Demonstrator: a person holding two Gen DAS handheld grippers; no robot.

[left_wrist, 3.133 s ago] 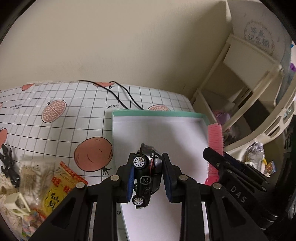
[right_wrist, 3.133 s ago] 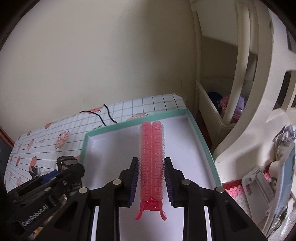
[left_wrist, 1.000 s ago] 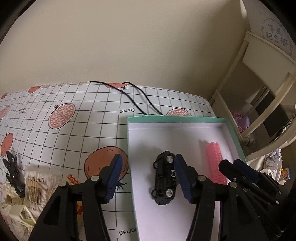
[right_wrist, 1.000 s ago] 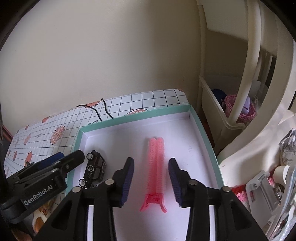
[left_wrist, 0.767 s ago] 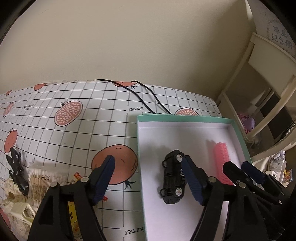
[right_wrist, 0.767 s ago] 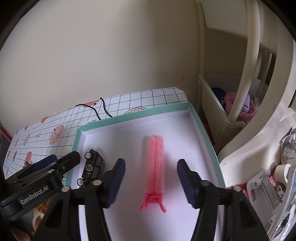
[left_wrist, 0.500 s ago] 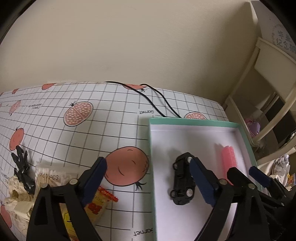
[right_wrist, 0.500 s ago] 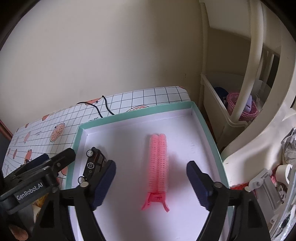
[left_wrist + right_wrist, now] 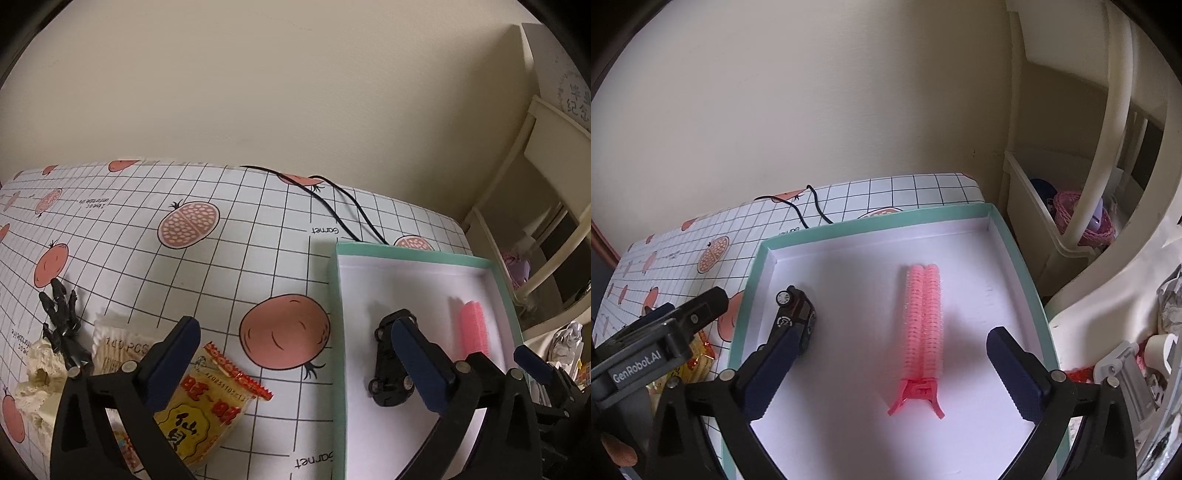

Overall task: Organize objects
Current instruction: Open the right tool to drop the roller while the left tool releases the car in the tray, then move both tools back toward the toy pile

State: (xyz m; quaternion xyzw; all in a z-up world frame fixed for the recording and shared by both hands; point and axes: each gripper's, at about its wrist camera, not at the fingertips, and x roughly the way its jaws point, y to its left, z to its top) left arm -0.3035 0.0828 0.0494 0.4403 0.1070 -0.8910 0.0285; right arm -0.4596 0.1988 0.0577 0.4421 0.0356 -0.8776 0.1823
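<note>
Two things already lie in the green-rimmed box [image 9: 1019, 254]: the black toy car [image 9: 798, 314] near its left wall and the pink hair clip [image 9: 921, 317] well apart to its right, so each keeps its own space. We hold both claws wide and empty, the right claw [image 9: 897, 369] above the clip and the left claw [image 9: 299, 354] straddling the box's left rim. We judge the left one is turned toward the snack packet [image 9: 207, 402], cotton swabs [image 9: 118, 347] and black claw clip [image 9: 61, 317] waiting on the checked surface [image 9: 229, 266], likely next for the box.
</note>
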